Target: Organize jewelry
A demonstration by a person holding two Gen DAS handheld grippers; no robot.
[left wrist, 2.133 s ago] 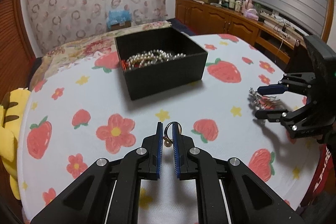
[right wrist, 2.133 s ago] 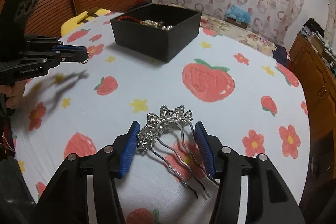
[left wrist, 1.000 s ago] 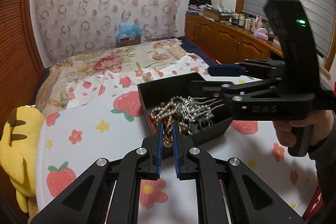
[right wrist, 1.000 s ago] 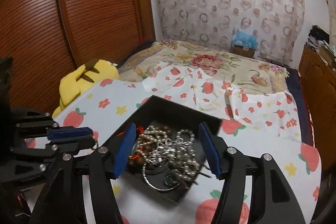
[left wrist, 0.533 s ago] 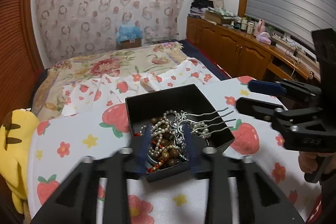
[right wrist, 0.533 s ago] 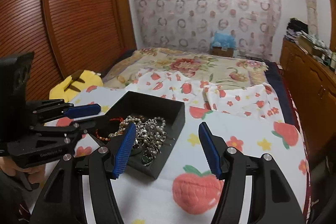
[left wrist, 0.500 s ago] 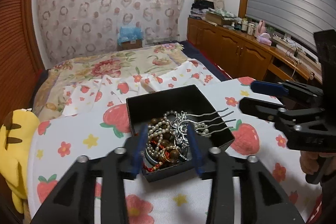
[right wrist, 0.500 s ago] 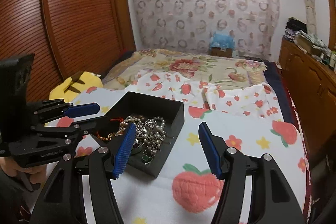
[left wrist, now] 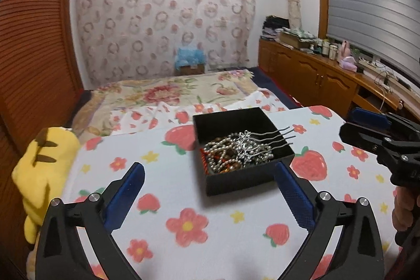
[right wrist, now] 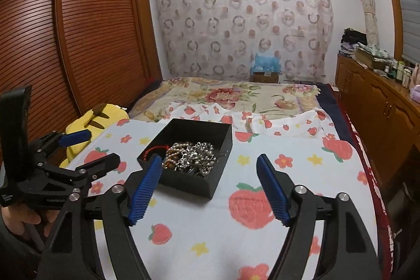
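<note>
A black box (left wrist: 246,179) stands on the strawberry-print table and holds a heap of bead and pearl strands (left wrist: 225,152). A silver hair comb (left wrist: 265,141) lies on top, its prongs over the right rim. My left gripper (left wrist: 208,167) hangs just in front of the box, its jaws opening wide with nothing between them. My right gripper (left wrist: 349,122) is off to the box's right. In the right wrist view the right gripper (right wrist: 209,159) is also opening and empty, the box (right wrist: 189,183) lies just beyond it, and the left gripper (right wrist: 101,146) is at the left.
A yellow plush toy (left wrist: 44,164) lies off the table's left edge. A bed with a floral cover (left wrist: 170,93) is behind the table. Wooden cabinets (left wrist: 315,75) run along the right wall, a slatted wardrobe (right wrist: 92,30) along the left. A hand (left wrist: 401,211) holds the right gripper's handle.
The left gripper let go of the small ring over the box and its jaws spread wide. Both grippers drew back from the box. The right jaws stand wider; the comb stays in the box.
</note>
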